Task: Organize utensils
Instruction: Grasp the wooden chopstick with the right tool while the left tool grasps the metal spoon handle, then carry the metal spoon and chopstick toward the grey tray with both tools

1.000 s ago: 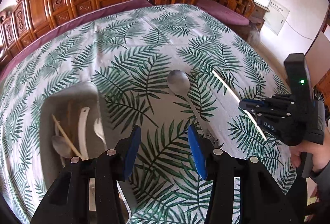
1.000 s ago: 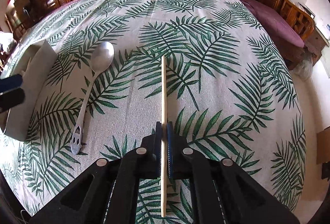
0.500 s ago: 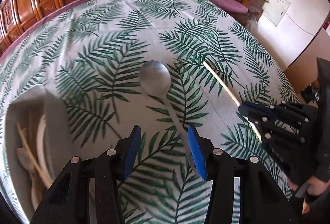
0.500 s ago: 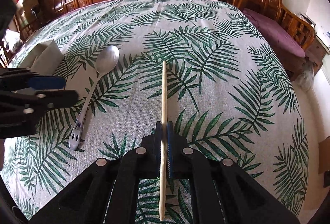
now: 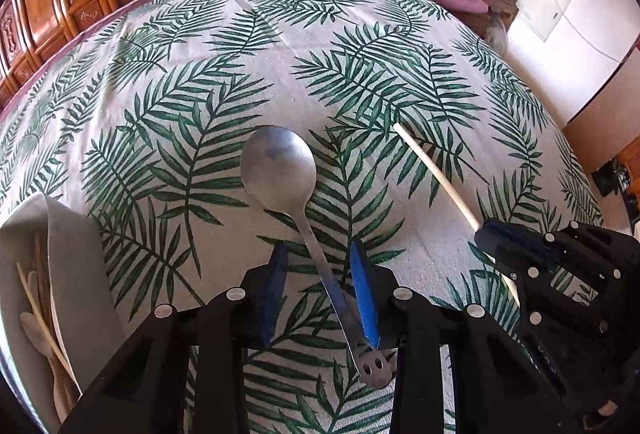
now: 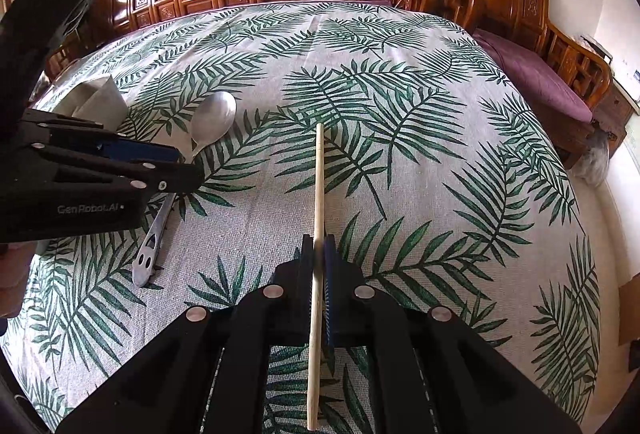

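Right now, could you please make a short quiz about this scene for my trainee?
1. True or false: the right gripper is shut on the chopstick.
2. What lies between the open fingers of the left gripper?
A. fork
B. spoon handle
C. knife
3. Fill in: the tray with sorted utensils lies to the ____ of the spoon in the left wrist view.

Key: 1 true; 2 B; 3 left.
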A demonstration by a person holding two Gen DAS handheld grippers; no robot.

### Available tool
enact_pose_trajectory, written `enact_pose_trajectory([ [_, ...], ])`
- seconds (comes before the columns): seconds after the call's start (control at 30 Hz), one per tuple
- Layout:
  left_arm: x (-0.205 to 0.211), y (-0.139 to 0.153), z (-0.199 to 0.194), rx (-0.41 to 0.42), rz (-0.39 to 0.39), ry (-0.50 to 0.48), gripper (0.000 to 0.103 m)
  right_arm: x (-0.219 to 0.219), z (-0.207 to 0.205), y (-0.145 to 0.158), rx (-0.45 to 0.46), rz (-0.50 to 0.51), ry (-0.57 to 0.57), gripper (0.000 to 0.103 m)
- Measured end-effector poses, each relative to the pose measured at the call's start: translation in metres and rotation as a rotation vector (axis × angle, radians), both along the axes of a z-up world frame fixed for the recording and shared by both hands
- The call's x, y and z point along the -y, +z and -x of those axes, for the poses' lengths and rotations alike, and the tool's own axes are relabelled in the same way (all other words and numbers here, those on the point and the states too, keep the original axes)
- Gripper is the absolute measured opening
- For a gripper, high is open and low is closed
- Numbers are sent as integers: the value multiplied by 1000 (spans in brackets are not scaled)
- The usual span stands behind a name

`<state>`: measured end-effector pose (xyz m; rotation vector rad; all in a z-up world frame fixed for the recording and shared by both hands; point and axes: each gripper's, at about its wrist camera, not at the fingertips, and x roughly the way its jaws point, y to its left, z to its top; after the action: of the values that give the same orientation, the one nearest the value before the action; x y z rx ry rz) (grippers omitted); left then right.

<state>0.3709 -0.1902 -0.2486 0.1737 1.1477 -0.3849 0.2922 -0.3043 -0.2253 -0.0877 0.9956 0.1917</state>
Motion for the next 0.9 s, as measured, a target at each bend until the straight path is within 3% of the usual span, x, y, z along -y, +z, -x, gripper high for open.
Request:
enact_pose_trajectory([
  [0.2, -1, 0, -2, 17, -20, 13, 10, 0, 0, 0, 0, 0, 0, 6],
  [0.37, -7, 0, 0, 17, -19, 23, 5, 0, 0, 0, -4, -1, -3, 6],
  [0.63, -15, 7, 15, 22, -3, 10, 5, 8, -5, 3, -68, -46, -51, 6],
  [0.9, -24, 40, 34, 89, 19, -1, 5, 11, 8, 27, -42, -61, -75, 6],
])
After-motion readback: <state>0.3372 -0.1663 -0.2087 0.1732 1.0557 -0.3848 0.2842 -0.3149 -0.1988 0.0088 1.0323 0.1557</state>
